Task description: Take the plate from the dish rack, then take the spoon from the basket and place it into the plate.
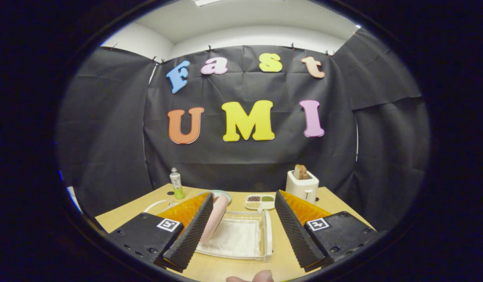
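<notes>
Above the rack (261,235) we hold our gripper (241,231) with its fingers spread wide and nothing between them. Lying flat on the table (335,203), the rack is a clear tray lined with a white cloth, and it sits between the fingers. The plate (214,219) stands on edge at the rack's near-left side, close against the left finger, likely propped so it drains and can be pinched by its rim. We judge the next move is to bring both fingers around that rim. Behind the rack sits a small dish (260,201) with several compartments, a toaster (303,184) beyond and to its right, a bottle (176,183) beyond and to its left. We cannot make out the spoon or the basket from here.
</notes>
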A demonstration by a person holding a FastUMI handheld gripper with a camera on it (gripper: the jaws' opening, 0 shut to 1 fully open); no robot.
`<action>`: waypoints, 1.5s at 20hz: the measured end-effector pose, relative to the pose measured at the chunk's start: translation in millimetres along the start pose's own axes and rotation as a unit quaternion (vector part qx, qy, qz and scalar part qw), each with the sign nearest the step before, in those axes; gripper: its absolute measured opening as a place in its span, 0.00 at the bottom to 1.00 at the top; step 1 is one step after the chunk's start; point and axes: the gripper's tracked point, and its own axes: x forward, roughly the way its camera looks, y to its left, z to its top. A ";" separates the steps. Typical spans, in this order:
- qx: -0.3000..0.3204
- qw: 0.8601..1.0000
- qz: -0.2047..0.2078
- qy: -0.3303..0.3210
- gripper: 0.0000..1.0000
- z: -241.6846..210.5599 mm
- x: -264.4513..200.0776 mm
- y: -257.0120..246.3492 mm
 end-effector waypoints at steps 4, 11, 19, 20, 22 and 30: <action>-0.016 0.998 0.008 0.065 1.00 1.3 43.2 15.4; 0.012 0.981 0.032 0.189 1.00 -35.2 93.8 49.1; 0.043 0.964 0.018 0.264 0.97 -83.0 123.1 72.2; 0.051 0.961 0.015 0.271 0.94 -88.4 127.1 73.5; 0.064 0.957 0.008 0.283 0.85 -96.6 135.7 71.7; 0.077 0.948 -0.035 0.308 0.52 -106.0 139.9 77.2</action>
